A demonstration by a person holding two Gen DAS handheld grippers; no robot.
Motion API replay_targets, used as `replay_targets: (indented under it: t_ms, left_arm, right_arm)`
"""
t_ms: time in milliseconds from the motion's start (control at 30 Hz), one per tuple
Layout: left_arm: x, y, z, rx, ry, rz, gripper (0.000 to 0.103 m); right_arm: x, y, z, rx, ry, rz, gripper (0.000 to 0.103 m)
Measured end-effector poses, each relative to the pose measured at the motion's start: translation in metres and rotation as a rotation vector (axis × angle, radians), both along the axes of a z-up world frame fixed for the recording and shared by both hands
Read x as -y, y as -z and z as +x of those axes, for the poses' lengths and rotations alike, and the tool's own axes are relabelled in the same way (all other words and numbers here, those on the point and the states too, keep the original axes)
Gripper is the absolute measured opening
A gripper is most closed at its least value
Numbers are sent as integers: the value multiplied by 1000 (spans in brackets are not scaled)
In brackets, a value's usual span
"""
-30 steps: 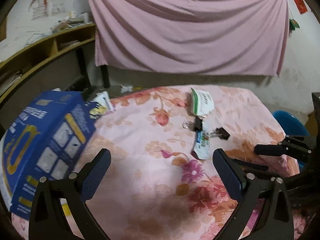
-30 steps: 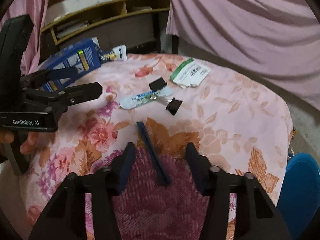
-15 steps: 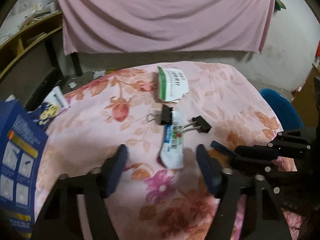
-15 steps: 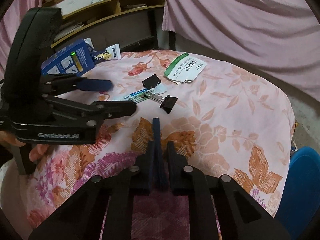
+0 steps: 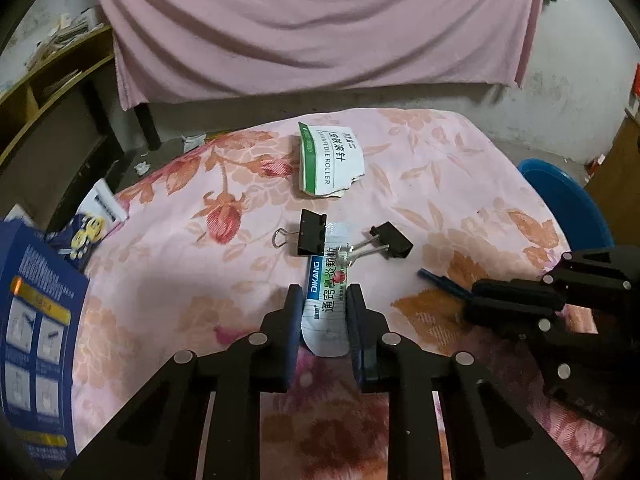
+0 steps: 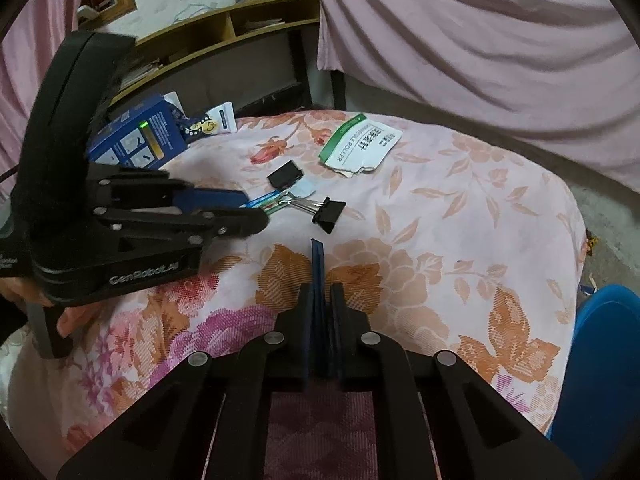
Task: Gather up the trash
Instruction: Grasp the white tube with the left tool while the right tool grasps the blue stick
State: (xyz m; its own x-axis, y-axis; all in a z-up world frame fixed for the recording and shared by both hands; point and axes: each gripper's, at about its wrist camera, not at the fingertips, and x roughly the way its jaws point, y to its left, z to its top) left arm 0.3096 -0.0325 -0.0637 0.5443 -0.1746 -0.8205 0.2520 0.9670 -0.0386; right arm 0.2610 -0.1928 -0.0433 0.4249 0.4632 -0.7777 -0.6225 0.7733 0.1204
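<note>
A white sachet (image 5: 326,304) with a blue and green band lies on the flowered cloth (image 5: 200,280). My left gripper (image 5: 324,300) has a finger pressed against each long edge of the sachet. Two black binder clips (image 5: 312,232) (image 5: 394,236) rest at its far end, one with its wire handles across it. My right gripper (image 6: 320,292) is shut on a thin dark blue strip (image 6: 318,264) that points away from it. In the left wrist view the right gripper (image 5: 480,296) is at the right. In the right wrist view the left gripper (image 6: 252,210) is at the left.
A torn white and green packet (image 5: 330,160) lies farther back on the table. A blue box (image 5: 36,320) and a small cartoon-printed packet (image 5: 88,224) sit at the left edge. A blue bin (image 6: 600,360) stands on the floor to the right. Wooden shelves (image 6: 240,28) and pink curtains stand behind.
My left gripper swung away from the blue box to the sachet and closed from wide open onto its edges. My right gripper closed on the dark blue strip.
</note>
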Motion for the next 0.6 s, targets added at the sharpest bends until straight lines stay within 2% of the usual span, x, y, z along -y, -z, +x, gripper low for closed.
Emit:
replay_targets:
  t_ms: [300,400,600]
  left_arm:
    - [-15,-15,-46,47,-116,-53,16]
    - [-14,-18,-57,47,-129,-43,16]
    - [-11,-24,-71,44,-126,-34,16]
  right_arm:
    - [7,-12,-15,42,15,65,6]
    - [7,-13,-17,42,14,67,6]
    - [12,-6,-6,-21,39,89,8]
